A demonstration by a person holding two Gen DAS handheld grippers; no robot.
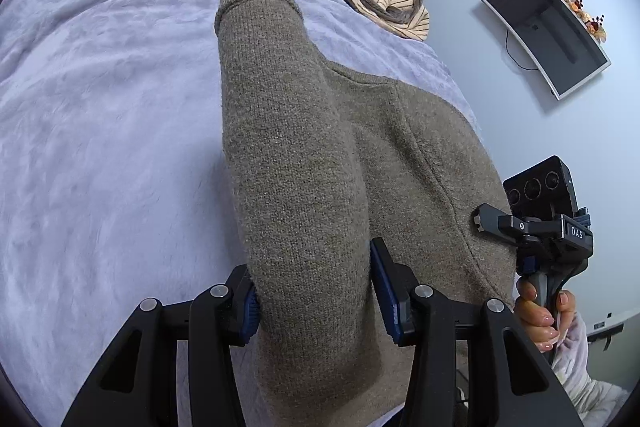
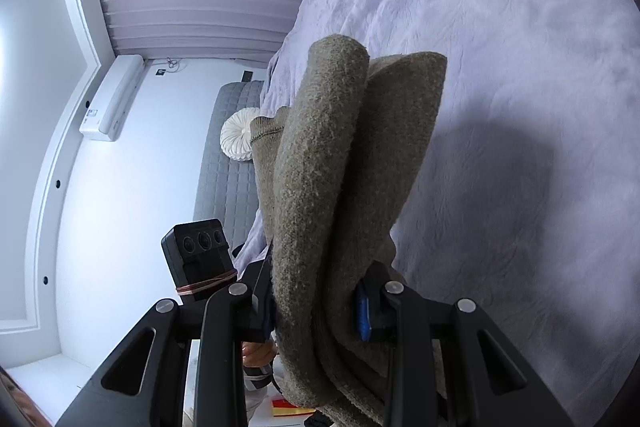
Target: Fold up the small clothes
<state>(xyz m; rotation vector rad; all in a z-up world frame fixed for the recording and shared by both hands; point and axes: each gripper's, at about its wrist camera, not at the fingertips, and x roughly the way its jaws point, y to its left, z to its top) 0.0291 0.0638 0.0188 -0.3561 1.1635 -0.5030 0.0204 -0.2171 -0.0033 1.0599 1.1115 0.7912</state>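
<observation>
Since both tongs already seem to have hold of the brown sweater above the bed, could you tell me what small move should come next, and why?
Probably lower both tongs together and lay the brown knit sweater flat on the lilac bedspread. The left tongs pinch a bunched sleeve section and the right tongs clamp several thick layers, so the garment hangs folded over itself. It needs spreading before any neat fold.

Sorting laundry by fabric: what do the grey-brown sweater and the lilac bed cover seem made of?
Sweater: looks like a thick wool-type knit, matte, with a fuzzy, grainy stitch texture; exact fibre unclear.
Bed cover: seems a soft plush or fleece, slight sheen, with brushed pile marks.
</observation>
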